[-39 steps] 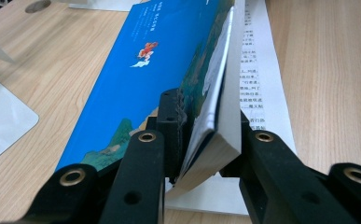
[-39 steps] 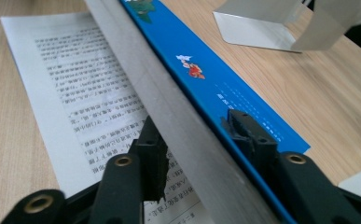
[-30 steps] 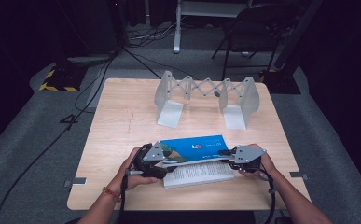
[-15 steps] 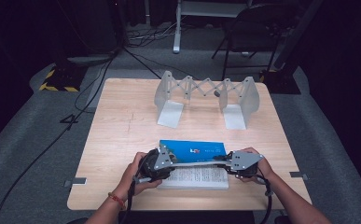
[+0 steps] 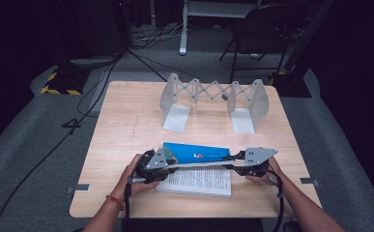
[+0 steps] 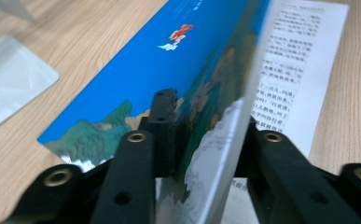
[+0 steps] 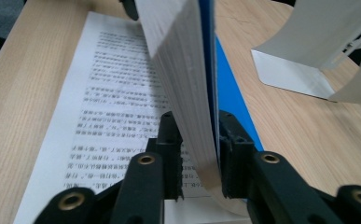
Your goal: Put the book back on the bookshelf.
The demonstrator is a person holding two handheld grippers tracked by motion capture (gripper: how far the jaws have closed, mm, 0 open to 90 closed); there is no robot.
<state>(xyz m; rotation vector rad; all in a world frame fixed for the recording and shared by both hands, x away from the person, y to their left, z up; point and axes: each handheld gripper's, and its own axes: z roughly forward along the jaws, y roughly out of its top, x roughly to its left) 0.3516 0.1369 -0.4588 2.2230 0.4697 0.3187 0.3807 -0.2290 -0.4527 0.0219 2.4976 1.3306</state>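
An open book lies near the table's front edge, its printed page facing up. A lifted section with the blue cover stands up from it, held at both ends. My left gripper is shut on the left end, and the left gripper view shows the jaws clamping the illustrated cover beside the text page. My right gripper is shut on the right end. In the right gripper view it pinches a wad of pages against the blue cover, above the flat page.
A grey expanding bookend rack stands at the back of the wooden table, with its foot plates in the left gripper view and right gripper view. Cables and a chair sit on the dark floor beyond.
The lifted cover section has tipped more upright, so its blue face looks narrower than a second ago. Both hands have shifted only slightly.
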